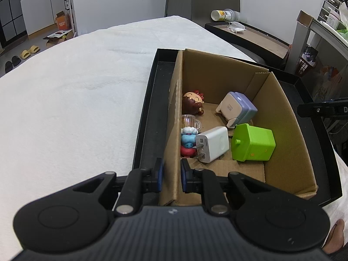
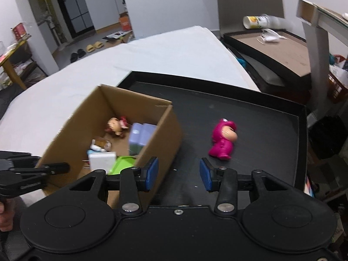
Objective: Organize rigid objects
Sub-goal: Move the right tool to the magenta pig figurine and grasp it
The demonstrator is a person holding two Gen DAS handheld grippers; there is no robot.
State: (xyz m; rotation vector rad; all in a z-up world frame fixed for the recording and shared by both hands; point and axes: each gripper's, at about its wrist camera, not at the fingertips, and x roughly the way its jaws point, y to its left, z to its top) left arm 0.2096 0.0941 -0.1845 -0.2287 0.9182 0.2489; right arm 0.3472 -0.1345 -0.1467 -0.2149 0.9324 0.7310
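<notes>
A cardboard box [image 1: 280, 117] stands in a black tray [image 1: 150, 108]. Inside lie a green cube [image 1: 253, 145], a white charger [image 1: 212, 144], a lilac and white gadget [image 1: 238, 108], a small glass mug [image 1: 191, 121], a doll figure [image 1: 192, 104] and a blue and red figure [image 1: 188, 143]. My left gripper [image 1: 171, 174] is shut on the box's left wall. My right gripper [image 2: 178, 174] is open and empty over the tray [image 2: 261, 117], just right of the box [image 2: 167, 134]. A magenta figure [image 2: 223, 139] lies on the tray ahead of it.
The tray sits on a white cloth-covered table [image 1: 76, 91]. A second black tray with a face mask [image 1: 236, 26] and a tipped cup [image 1: 225, 15] lies beyond. A shelf unit [image 1: 315, 34] stands at the right. Slippers lie on the floor at far left.
</notes>
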